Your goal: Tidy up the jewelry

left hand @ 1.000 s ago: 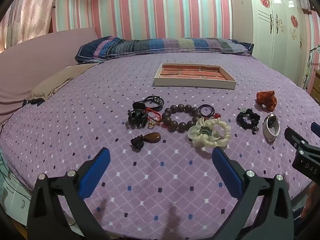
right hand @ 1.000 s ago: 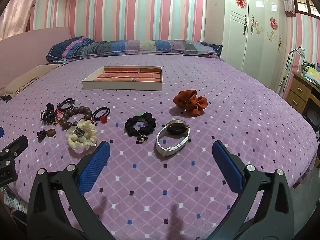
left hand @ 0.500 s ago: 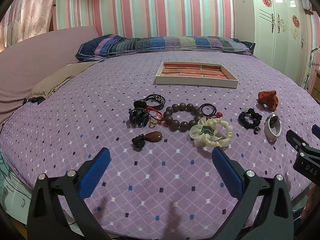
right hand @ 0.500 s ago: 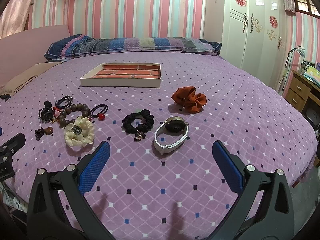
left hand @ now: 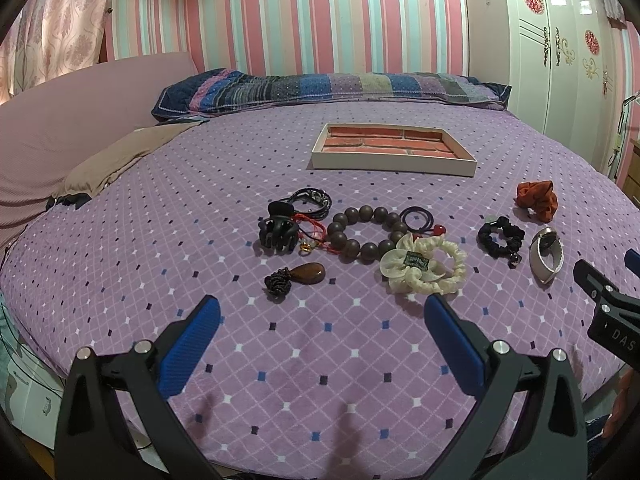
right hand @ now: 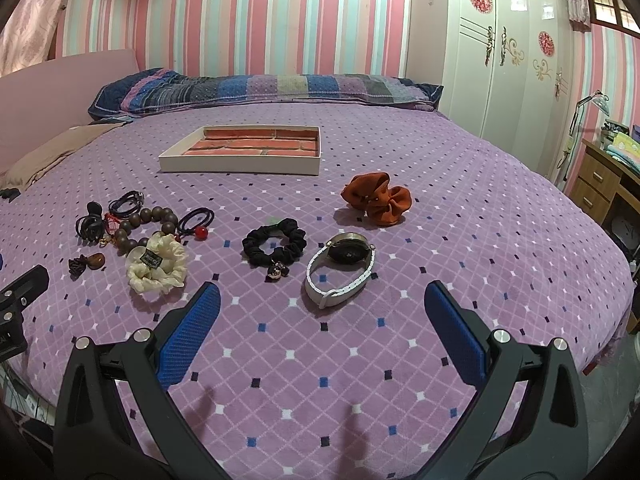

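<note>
Jewelry lies scattered on a purple bed. A brick-patterned tray (left hand: 394,167) (right hand: 240,168) sits further back. In the left wrist view a black claw clip (left hand: 279,233), a wooden bead bracelet (left hand: 366,233), a brown pendant (left hand: 309,273) and a cream scrunchie (left hand: 424,266) lie ahead of my left gripper (left hand: 322,320), which is open and empty. In the right wrist view a black scrunchie (right hand: 275,242), a white-strapped watch (right hand: 342,270) and an orange scrunchie (right hand: 378,198) lie beyond my right gripper (right hand: 322,318), also open and empty.
A striped pillow (left hand: 328,88) lies along the head of the bed. A white wardrobe (right hand: 508,52) stands at the right and a wooden desk (right hand: 604,184) beside the bed. A tan cloth (left hand: 116,160) rests at the bed's left side.
Both views show the jewelry slightly lower and nearer in frame than a second ago; both grippers have stayed open. Nothing on the bed has moved.
</note>
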Action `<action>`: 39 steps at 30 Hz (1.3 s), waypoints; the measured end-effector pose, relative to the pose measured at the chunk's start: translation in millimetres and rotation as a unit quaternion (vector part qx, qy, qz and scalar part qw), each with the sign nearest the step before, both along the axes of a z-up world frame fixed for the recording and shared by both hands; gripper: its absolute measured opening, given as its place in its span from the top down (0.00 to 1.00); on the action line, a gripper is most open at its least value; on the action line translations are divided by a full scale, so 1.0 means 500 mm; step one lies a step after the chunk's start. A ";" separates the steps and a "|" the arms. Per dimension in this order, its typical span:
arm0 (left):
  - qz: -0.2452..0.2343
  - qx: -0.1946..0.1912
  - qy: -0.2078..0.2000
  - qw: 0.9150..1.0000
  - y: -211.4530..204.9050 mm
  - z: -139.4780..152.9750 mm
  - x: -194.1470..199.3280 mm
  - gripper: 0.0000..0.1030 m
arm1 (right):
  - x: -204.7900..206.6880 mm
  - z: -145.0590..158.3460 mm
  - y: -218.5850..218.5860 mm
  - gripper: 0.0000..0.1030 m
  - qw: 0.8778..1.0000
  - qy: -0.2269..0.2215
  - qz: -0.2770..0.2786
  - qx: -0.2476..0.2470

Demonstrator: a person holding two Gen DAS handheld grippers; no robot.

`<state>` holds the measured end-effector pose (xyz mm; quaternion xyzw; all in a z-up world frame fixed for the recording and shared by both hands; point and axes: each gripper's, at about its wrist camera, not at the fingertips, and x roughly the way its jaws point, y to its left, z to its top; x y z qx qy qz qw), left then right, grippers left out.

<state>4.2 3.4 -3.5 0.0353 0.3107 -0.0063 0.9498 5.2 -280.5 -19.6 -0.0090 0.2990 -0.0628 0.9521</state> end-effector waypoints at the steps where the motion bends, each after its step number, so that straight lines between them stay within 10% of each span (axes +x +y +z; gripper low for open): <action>1: 0.000 0.000 0.000 1.000 0.000 0.000 0.000 0.04 | 0.000 0.000 -0.001 0.04 1.000 0.001 0.000 0.000; 39: 0.000 0.003 0.001 1.000 0.000 0.001 -0.001 0.03 | 0.002 -0.009 -0.009 0.04 1.000 0.006 -0.003 0.000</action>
